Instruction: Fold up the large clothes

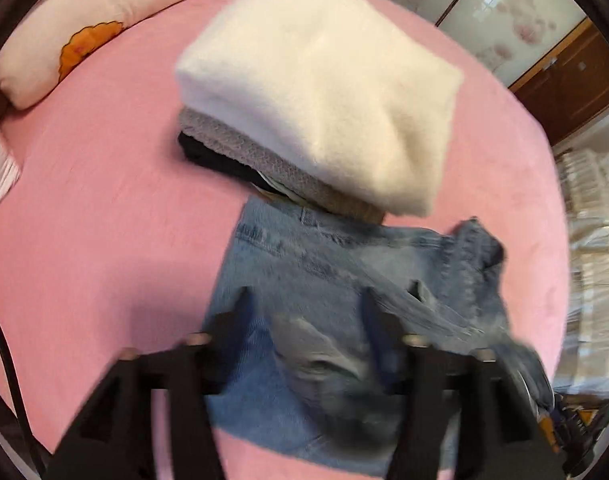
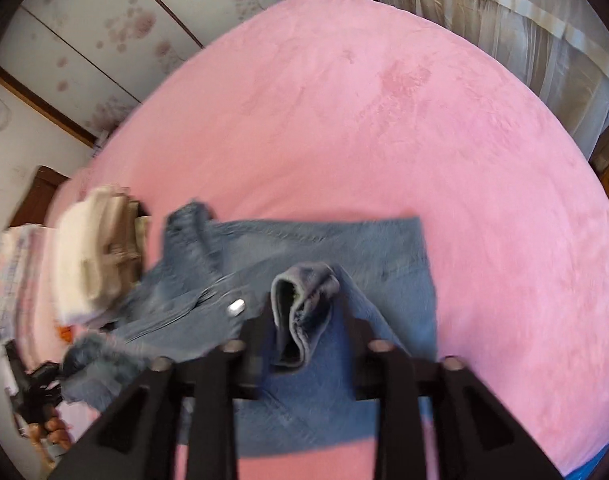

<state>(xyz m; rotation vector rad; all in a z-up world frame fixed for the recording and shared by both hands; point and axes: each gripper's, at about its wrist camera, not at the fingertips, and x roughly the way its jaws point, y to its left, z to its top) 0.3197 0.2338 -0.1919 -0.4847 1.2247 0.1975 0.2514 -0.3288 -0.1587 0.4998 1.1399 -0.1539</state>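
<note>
A blue denim jacket (image 1: 324, 264) lies partly folded on the pink bed (image 1: 84, 200), its collar end rumpled toward the folded pile. My left gripper (image 1: 306, 308) hovers over it with its jaws wide apart; a blurred sleeve cuff (image 1: 320, 356) sits loose between them. In the right wrist view the jacket (image 2: 344, 248) lies flat under my right gripper (image 2: 306, 316). The other sleeve cuff (image 2: 300, 312) stands bunched between the spread fingers, and the pads do not seem to press on it.
A pile of folded clothes, with a white fluffy one (image 1: 316, 80) over a grey knit (image 1: 240, 148), sits just beyond the jacket, also seen as the pile (image 2: 88, 248). A pillow (image 1: 84, 28) lies at the bed's far left. Bare pink bed (image 2: 384, 120) stretches beyond the jacket. Curtains (image 2: 524, 20) hang behind.
</note>
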